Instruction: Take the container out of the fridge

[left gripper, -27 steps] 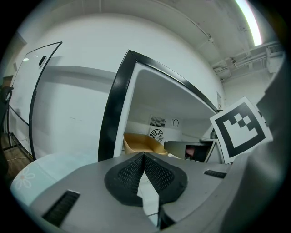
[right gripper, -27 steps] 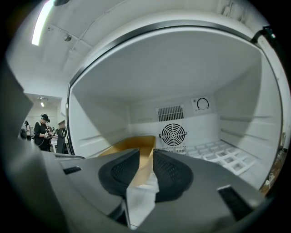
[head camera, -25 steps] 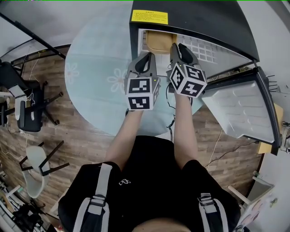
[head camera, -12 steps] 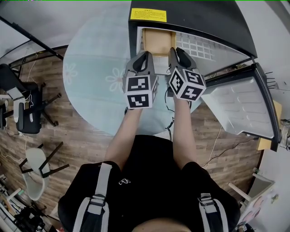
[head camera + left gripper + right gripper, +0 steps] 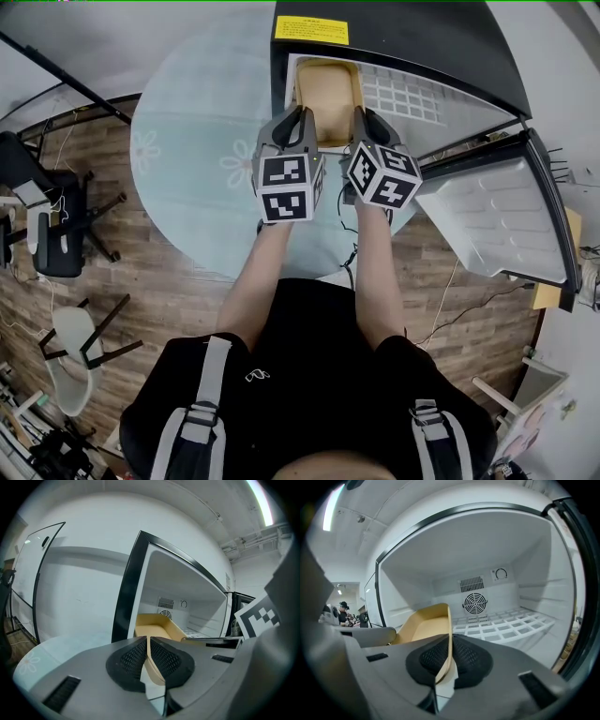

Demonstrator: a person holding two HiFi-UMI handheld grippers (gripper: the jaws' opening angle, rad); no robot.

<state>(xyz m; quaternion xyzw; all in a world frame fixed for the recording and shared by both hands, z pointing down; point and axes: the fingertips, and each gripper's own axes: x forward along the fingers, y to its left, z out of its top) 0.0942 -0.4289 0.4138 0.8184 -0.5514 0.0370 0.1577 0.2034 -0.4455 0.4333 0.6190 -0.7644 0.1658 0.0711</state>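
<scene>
Two grips are on the container [image 5: 328, 89] at once. My left tongs [image 5: 146, 641] are pinched on its left side wall and my right tongs [image 5: 450, 644] on its right side wall, each pair of pads closed on the thin rim. The container is a tan, open-topped tray sitting partly inside the fridge [image 5: 403, 37]. It lies at the left end of the compartment, with its near end reaching out past the fridge's front edge toward me. As far as I can see into it, it holds nothing and its floor looks bare. Apart from the tray, all I see inside the fridge is the white wire shelf [image 5: 511, 623].

To do this pull well, I would draw both hands straight back from the fridge at the same pace. The tray should stay level so neither wall twists out of the pads. The walls look thin and flexible, so I judge that squeezing harder would buckle them. I would also keep my right hand clear of the open door [image 5: 506, 216] at the fridge's right.
</scene>
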